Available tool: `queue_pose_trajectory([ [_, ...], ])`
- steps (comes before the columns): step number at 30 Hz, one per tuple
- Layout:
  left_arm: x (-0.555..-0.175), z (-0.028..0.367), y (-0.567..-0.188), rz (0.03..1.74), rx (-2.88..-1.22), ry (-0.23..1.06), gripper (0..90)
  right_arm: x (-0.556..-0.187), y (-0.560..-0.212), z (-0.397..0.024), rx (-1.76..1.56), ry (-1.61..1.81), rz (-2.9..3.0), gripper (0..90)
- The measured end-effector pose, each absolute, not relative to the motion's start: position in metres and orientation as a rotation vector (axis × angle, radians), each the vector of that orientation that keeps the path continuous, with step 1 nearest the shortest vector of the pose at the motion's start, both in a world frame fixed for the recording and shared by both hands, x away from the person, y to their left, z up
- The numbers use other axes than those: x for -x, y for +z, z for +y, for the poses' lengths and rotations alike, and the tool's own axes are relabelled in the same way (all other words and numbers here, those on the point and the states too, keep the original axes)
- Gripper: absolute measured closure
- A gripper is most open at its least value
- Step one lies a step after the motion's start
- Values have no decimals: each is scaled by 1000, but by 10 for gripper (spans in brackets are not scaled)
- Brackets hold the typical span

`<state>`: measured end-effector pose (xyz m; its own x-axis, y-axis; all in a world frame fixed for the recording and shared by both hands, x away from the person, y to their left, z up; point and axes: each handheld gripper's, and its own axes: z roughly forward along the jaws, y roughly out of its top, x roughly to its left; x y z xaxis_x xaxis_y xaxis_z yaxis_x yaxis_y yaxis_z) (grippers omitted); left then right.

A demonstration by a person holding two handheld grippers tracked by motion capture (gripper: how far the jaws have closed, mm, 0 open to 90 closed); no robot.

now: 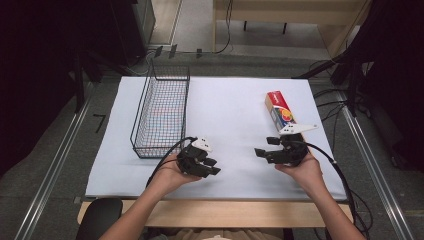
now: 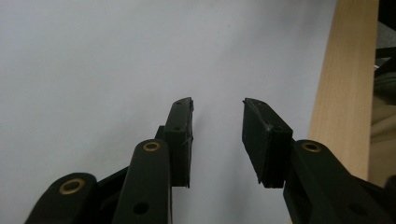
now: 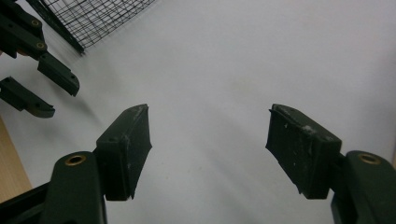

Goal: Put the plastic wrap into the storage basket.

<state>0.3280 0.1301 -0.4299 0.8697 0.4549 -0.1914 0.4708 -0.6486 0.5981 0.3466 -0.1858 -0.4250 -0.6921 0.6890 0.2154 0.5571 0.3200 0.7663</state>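
High view first: we look down on a white sheet-covered table (image 1: 235, 105) with a pale wooden front edge. At the left of the sheet stands a long black wire-mesh basket (image 1: 161, 112), upright, its length running away from us, with nothing visible inside it.

Just right of the basket's near end, we see the person's left hand (image 1: 169, 175) holding the left gripper (image 1: 213, 167) low over the sheet, its jaws pointing toward the middle of the table. In the left gripper view, the left gripper (image 2: 217, 105) has its jaws spread apart with only bare white sheet between them, and the wooden table edge (image 2: 345, 84) runs along the right side.

Across a gap of bare sheet, we find the right hand (image 1: 302, 172) holding the right gripper (image 1: 266, 147), its jaws aimed back toward the left one. In the right gripper view, the right gripper (image 3: 209, 110) stands released, jaws wide and gripping nothing, with the basket's corner (image 3: 98, 18) and the other gripper's jaws at upper left.

Farthest right, a long red-topped cardboard box with colourful printing (image 1: 278, 109) lies flat on the sheet, just beyond the right gripper and well apart from the basket.
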Motion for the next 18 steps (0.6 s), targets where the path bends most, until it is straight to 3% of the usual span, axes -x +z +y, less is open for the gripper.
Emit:
queue_pose_trajectory([
  [3, -331, 137, -429, 718, -2368, -79, 630, -347, -425, -184, -1141, 1291, 2428, 318],
  [6, -332, 141, -428, 744, -2344, -135, 509, -347, -425, -184, -1141, 1282, 2425, 321],
  [11, -333, 145, -426, 756, -2335, -102, 414, -349, -428, -182, -1148, 1256, 2432, 320],
  [18, -332, 153, -420, 784, -2290, -90, 379, -351, -426, -185, -1165, 1265, 2422, 285],
])
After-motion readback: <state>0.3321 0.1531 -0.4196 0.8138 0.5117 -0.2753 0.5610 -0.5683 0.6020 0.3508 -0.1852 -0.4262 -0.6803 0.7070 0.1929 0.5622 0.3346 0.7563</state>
